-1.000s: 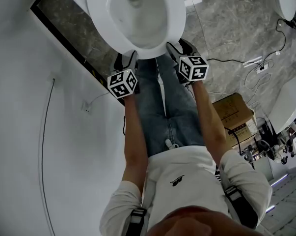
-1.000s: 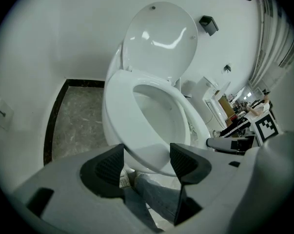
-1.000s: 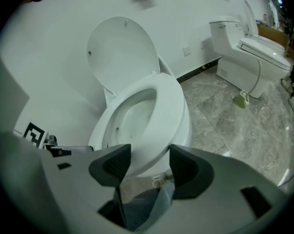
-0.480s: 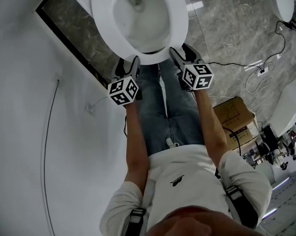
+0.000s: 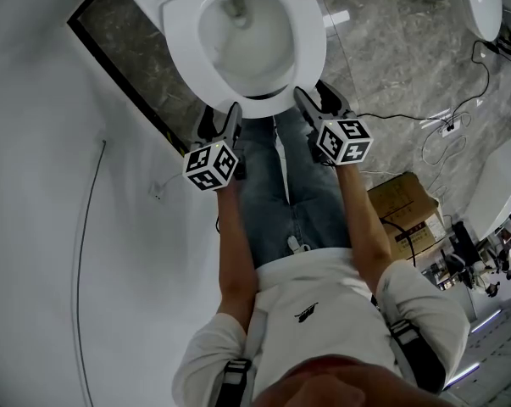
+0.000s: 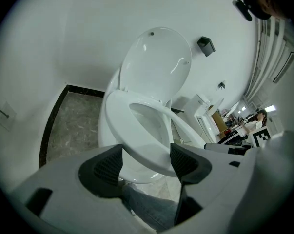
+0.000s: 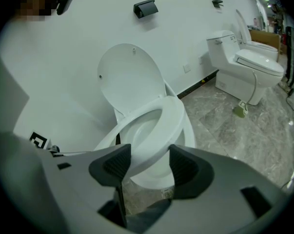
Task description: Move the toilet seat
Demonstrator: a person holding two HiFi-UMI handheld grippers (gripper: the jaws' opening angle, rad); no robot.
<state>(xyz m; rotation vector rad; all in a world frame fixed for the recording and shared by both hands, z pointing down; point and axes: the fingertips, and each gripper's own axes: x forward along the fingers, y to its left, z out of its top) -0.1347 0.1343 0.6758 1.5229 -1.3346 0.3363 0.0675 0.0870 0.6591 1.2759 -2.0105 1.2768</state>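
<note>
1. White oval plastic toilet seat [image 5: 310, 45] is sitting slightly raised over the white ceramic bowl [image 6: 139, 173]; the white lid [image 6: 156, 62] is standing upright.
2. Left claw [image 6: 146, 154] is clamping the seat's front rim at 7 o'clock.
3. Right claw [image 7: 150, 159] is clamping it at 5 o'clock.

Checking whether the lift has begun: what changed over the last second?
The left gripper and right gripper, both clamped on the toilet seat, drew its front edge a little up and toward the person, off the bowl. Grips unchanged; the lid stayed upright.
</note>
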